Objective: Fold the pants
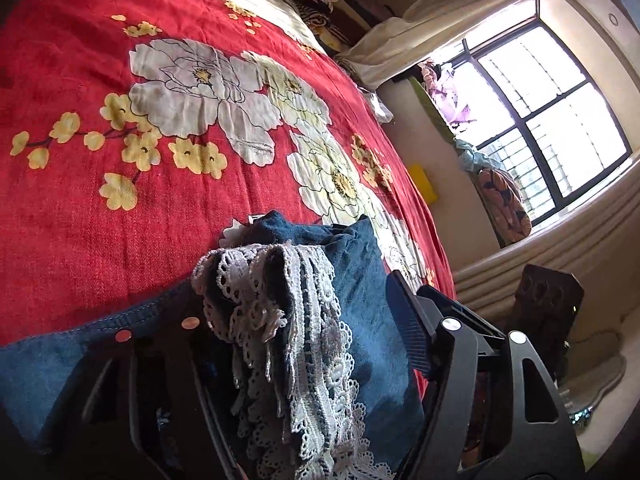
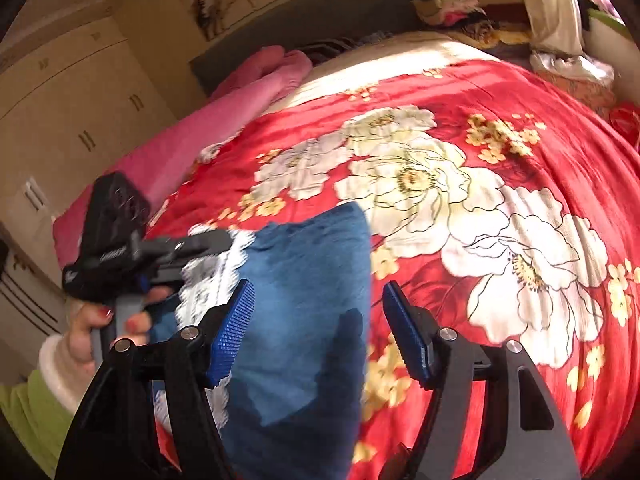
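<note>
Blue denim pants (image 1: 360,292) with white lace trim (image 1: 304,320) lie folded on a red floral bedspread (image 1: 120,220). In the left wrist view my left gripper (image 1: 300,280) straddles the lace end. Its right pad (image 1: 408,316) shows bare beside the denim, while lace hides the left pad. In the right wrist view my right gripper (image 2: 320,336) stands open above the blurred pants (image 2: 304,300), pads clear of the cloth. The left gripper (image 2: 200,244) shows there too, in a hand with red nails (image 2: 100,320), over the lace edge (image 2: 224,268).
A pink blanket (image 2: 248,92) lies along the bed's far left side beside pale wardrobe doors (image 2: 80,120). Clothes are piled at the bed's head (image 2: 448,0). The bed's edge drops off toward a window (image 1: 540,120), with a yellow object (image 1: 424,180) and a patterned cushion (image 1: 504,204).
</note>
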Demonstrator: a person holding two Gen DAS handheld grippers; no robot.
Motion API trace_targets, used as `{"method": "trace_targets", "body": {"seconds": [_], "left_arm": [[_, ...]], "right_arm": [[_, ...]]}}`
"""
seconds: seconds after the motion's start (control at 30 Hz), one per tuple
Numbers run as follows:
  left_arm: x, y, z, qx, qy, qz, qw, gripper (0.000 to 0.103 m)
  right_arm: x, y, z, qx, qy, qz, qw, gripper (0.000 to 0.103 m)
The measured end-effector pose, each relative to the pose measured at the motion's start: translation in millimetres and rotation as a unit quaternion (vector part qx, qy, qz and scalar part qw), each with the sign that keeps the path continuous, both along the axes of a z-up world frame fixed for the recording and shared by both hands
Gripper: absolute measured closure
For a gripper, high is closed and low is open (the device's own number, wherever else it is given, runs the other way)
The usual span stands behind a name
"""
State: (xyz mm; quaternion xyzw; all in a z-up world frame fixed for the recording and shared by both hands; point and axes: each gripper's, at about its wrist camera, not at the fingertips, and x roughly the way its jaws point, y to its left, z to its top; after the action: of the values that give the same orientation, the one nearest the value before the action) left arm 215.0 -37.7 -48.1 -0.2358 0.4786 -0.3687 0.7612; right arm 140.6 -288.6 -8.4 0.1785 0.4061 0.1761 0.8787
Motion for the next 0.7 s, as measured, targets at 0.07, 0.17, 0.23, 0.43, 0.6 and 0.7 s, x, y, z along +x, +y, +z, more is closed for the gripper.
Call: {"method": "trace_targets", "body": {"seconds": [0.07, 0.17, 0.23, 0.43, 0.6, 0.7], "left_arm": [[1.8, 3.3, -1.3, 0.0, 0.0, 0.001, 1.0, 0.062], [4.4, 5.2, -1.6, -0.004, -0.001, 0.0, 1.0, 0.081], [5.9, 5.0, 0.5, -0.008, -0.005, 0.001, 1.0, 0.083], [10.4, -0.2, -4.4, 0.061, -0.021, 0.028, 0.9975, 0.085], [4.6, -6.8, -7.2, 0.116, -0.04, 0.035, 0.9918, 0.081], [0.5, 2.3, 4.2, 0.106, -0.042, 0.047, 0.9924, 0.07]], "right_arm": [[27.2, -7.2, -15.0, 0.026, 0.028, -0.001, 0.999, 0.038], [49.8, -5.9, -33.4, 0.071, 0.062, 0.014, 0.995, 0.058], [56.6, -2.8, -40.3, 0.068, 0.075, 0.024, 0.995, 0.087], [55.6, -9.1, -44.4, 0.051, 0.062, 0.007, 0.997, 0.091], [51.3, 3.2, -40.8, -0.003, 0.049, 0.008, 0.999, 0.086], [35.4, -2.6, -23.6, -0.006, 0.032, 0.0, 0.999, 0.068]]}}
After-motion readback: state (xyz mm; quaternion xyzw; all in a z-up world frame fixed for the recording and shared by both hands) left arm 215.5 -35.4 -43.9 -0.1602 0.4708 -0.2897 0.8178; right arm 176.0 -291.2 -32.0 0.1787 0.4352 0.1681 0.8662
